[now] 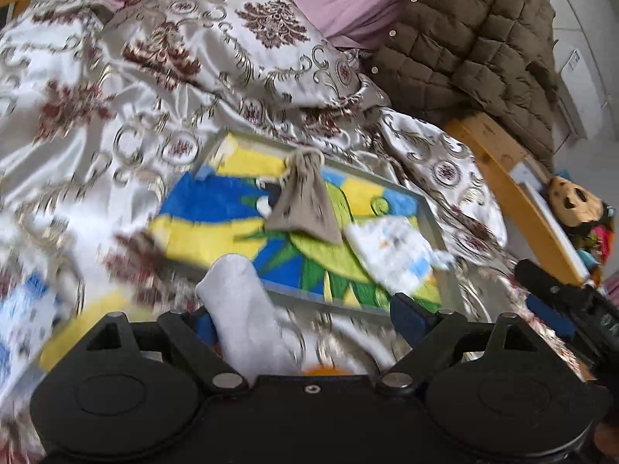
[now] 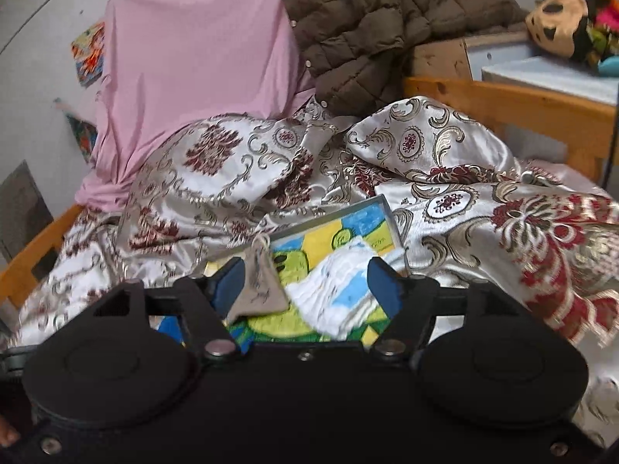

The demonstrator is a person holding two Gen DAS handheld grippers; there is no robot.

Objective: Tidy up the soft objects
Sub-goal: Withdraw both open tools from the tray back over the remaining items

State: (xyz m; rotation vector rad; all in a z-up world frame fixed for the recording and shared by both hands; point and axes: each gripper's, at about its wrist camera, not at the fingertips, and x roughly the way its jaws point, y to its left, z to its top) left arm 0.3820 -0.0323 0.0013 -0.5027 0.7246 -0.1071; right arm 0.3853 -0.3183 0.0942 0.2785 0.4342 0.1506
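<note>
1. My left gripper (image 1: 305, 319): jaws spread, a grey sock (image 1: 240, 309) lying loose against the left pad.
2. My right gripper (image 2: 305, 286): jaws spread, pinching nothing.
3. Beyond: a beige drawstring pouch (image 1: 303, 203) and a white printed cloth (image 1: 394, 251) rest in the tray (image 1: 433, 224) on the satin bedspread (image 1: 96, 147).

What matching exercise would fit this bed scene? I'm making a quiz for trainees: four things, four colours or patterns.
Things:
1. pouch
2. jacket
3. sheet
4. folded cloth

Colours or patterns:
A. pink
B. white with blue patches
C. beige
D. quilted olive-brown

Pairs: 1-C, 2-D, 3-A, 4-B
</note>
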